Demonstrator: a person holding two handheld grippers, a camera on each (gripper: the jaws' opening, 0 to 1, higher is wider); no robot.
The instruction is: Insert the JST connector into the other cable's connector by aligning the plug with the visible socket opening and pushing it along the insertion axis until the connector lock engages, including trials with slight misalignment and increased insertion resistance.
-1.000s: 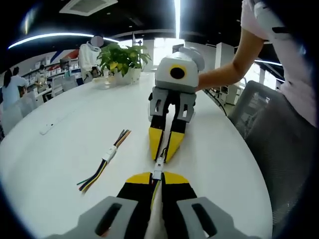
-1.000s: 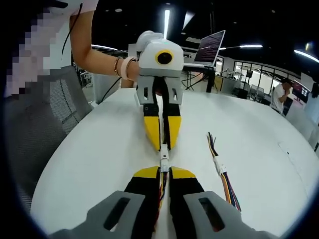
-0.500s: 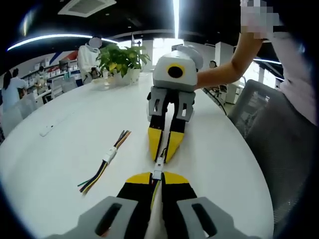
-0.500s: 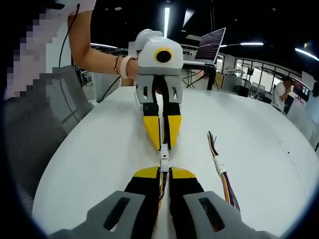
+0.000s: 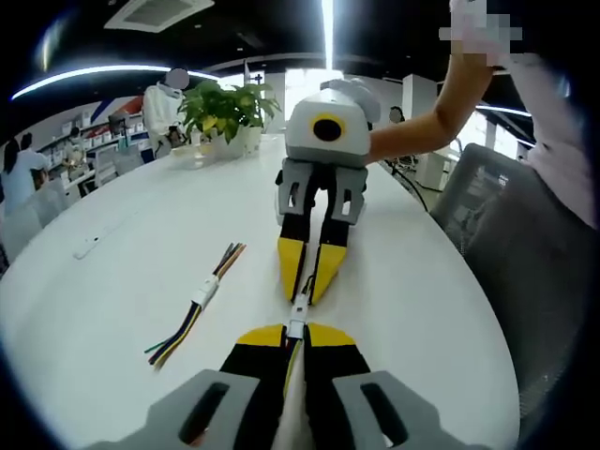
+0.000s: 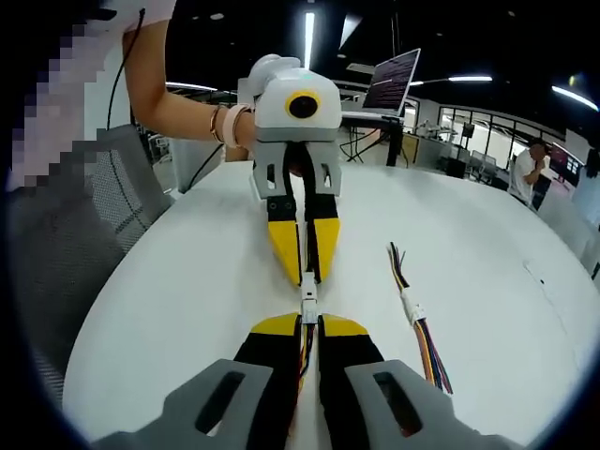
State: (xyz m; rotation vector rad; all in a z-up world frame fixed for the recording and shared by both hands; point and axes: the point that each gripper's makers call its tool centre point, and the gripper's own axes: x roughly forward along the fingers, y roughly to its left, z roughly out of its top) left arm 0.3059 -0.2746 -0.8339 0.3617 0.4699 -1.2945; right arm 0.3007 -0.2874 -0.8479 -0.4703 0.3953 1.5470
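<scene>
My two grippers face each other tip to tip over a white table (image 5: 112, 309). In the left gripper view my left gripper (image 5: 295, 330) is shut on a white JST connector (image 5: 295, 326) with coloured wires running back between its jaws. The right gripper (image 5: 306, 298) opposite is shut on the mating cable end. In the right gripper view my right gripper (image 6: 309, 321) is shut on its white connector (image 6: 307, 309), and the left gripper (image 6: 306, 279) meets it. The two connectors touch end to end; I cannot see whether the lock has caught.
A second joined cable pair (image 5: 199, 298) (image 6: 413, 314) with multicoloured wires lies loose on the table beside the grippers. A potted plant (image 5: 228, 112) stands at the table's far end. A grey mesh chair (image 5: 506, 234) and the person's arm (image 6: 178, 103) sit alongside. A laptop (image 6: 394, 89) is behind.
Both grippers stay shut and joined at the tips. The opposite gripper has risen and tilted slightly in each view; the connectors have not visibly shifted.
</scene>
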